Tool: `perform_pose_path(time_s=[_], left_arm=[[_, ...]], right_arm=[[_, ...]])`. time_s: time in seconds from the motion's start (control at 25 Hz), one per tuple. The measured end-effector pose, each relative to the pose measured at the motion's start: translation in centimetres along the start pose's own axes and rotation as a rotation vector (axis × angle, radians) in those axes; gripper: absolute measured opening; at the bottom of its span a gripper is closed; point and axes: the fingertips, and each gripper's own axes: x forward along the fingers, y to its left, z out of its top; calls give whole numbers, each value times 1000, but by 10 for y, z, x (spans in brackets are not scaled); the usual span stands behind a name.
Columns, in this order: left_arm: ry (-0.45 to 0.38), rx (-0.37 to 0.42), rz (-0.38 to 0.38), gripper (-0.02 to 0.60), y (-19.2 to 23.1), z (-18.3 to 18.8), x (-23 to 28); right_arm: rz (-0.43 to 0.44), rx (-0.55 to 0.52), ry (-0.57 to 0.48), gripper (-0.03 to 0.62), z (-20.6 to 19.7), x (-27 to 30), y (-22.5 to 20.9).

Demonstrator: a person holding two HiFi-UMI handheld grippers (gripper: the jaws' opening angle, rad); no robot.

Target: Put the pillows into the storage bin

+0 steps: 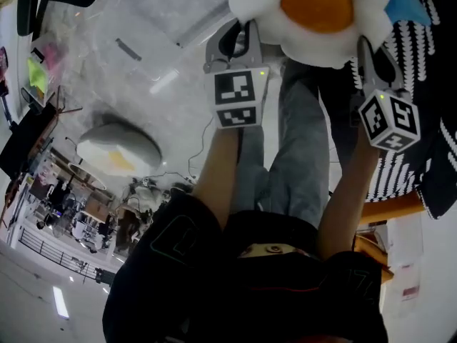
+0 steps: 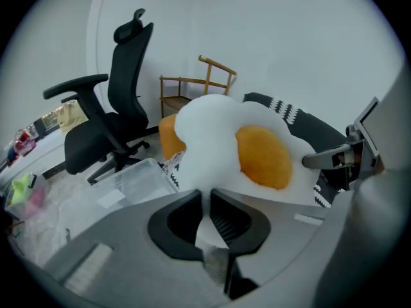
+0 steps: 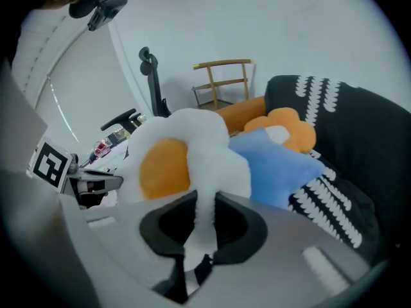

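Observation:
A fried-egg pillow [image 1: 314, 6], white with an orange yolk, hangs between both grippers. My left gripper [image 1: 239, 33] is shut on its white rim; in the left gripper view the jaws [image 2: 207, 201] pinch a fold of that fabric below the fried-egg pillow [image 2: 257, 153]. My right gripper [image 1: 371, 48] is shut on the opposite edge, and its own view shows white plush squeezed between the jaws [image 3: 204, 213]. The clear plastic storage bin [image 2: 138, 178] sits on the floor to the left, below the pillow. A blue pillow [image 3: 276, 162] and an orange flower pillow [image 3: 286, 124] lie on the sofa.
A black sofa cover with white pattern [image 3: 347, 140] is on the right. A black office chair [image 2: 109, 120] and a wooden chair [image 2: 192, 88] stand by the wall. Another white-and-yellow cushion [image 1: 118, 148] lies on the floor. An orange pillow [image 2: 167, 133] lies behind the bin.

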Motion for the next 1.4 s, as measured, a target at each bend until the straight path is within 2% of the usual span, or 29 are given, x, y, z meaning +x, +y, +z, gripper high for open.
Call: perform_pose_path(time_s=[0.4,0.68,0.84,0.96,1.04,1.08,1.12,1.2,1.28,1.4], left_arm=[[41,-155,164,40,173,-40,-27],[100,-237,236,41,242,-83,-21],[148,-274,242,46,267,-106,-7],[158,-272,236,49,286,-109,3],[158,-272,238,52,298,-109,10],[164,-270,235,61,301,-112,14],[181,-258,226,98,302,-117,20],[243,-227,201,221,302,-134,33],[292,-238,181,241,299,-149,40],[282,-260,151,232,286,-149,41]], right_arm=[[165,-187,134,55,26,113,157],[216,-248,241,58,9,182,217],[226,-290,292,63,1,218,237],[215,-310,311,66,3,241,251],[190,-322,305,77,8,255,255],[157,-331,293,103,10,262,252],[117,-337,276,164,12,269,248],[66,-318,247,247,14,280,239],[61,-287,251,249,9,283,236],[71,-268,281,249,-9,275,229]])
